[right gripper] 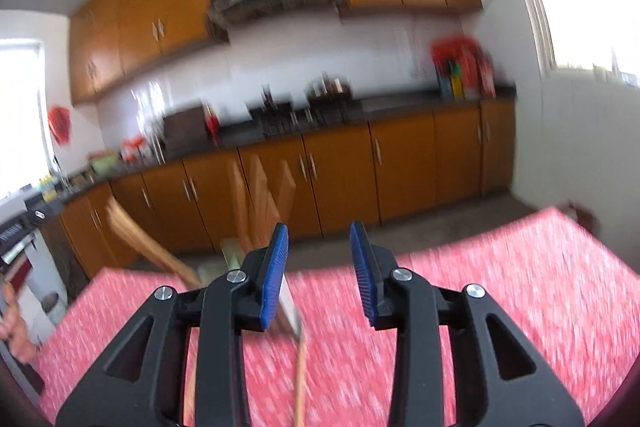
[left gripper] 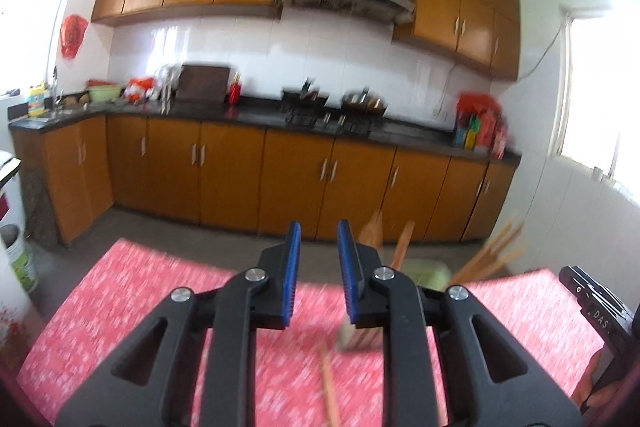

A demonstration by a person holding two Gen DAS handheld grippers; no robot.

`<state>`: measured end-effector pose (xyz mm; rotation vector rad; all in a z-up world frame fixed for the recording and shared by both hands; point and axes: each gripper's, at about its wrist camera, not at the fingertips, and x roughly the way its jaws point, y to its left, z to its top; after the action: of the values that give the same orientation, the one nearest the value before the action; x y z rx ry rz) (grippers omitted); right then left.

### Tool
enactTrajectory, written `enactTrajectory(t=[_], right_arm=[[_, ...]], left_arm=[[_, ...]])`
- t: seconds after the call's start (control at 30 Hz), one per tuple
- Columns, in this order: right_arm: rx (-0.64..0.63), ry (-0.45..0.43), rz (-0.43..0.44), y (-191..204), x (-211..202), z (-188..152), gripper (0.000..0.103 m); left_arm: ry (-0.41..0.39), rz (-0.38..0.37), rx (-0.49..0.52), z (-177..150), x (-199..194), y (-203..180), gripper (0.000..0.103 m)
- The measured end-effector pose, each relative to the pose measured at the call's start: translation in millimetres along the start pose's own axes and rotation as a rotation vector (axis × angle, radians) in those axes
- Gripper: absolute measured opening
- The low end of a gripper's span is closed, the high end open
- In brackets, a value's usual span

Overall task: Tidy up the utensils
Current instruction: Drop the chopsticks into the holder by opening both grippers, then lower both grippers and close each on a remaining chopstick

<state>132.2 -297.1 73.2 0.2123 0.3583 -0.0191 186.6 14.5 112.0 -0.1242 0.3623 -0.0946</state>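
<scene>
Left gripper (left gripper: 319, 267) held above a red patterned tablecloth (left gripper: 132, 303), blue pads parted, nothing between them. Beyond and to its right, a pale green utensil holder (left gripper: 430, 273) at the far table edge, wooden utensils (left gripper: 404, 239) sticking up from it; blur prevents a sure count. Below the right finger, one metal-headed spatula (left gripper: 352, 337) flat on the cloth, wooden handle running toward the camera.

Right gripper (right gripper: 319, 273) likewise spread wide and empty. Same spatula (right gripper: 294, 315) lying under its left finger. Utensil holder (right gripper: 232, 253) just beyond that finger, about four wooden handles (right gripper: 260, 195) rising, one (right gripper: 148, 243) leaning far left.
</scene>
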Motion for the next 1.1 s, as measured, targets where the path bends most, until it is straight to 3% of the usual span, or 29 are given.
enactTrajectory(t=[0.17, 0.27, 0.4, 0.6, 0.8, 1.1], right_arm=[[0.065, 0.275, 0.003, -18.6, 29.2, -80.5, 0.034], [0.084, 0.380, 0.043, -13.5, 39.6, -115.2, 0.033], [0.058, 0.470, 0.087, 4.7, 49.5, -145.4, 0.029], [-0.004, 0.532, 0.084, 20.7, 61.2, -165.5, 0.027], [-0.042, 0.537, 0.054, 15.6, 64.8, -172.3, 0.008], [0.042, 0.520, -0.056, -19.9, 74.3, -159.4, 0.008]], left_arm=[[0.185, 0.023, -0.010, -63.4, 16.5, 24.6, 0.021], [0.294, 0.026, -0.016, -102.6, 26.9, 28.5, 0.021], [0.379, 0.020, -0.018, -140.1, 33.8, 27.9, 0.021], [0.426, -0.003, -0.006, -163.0, 34.3, 20.9, 0.021], [0.446, -0.041, 0.006, -171.5, 35.5, 13.6, 0.021], [0.488, -0.090, 0.041, -181.2, 45.9, -8.1, 0.021]])
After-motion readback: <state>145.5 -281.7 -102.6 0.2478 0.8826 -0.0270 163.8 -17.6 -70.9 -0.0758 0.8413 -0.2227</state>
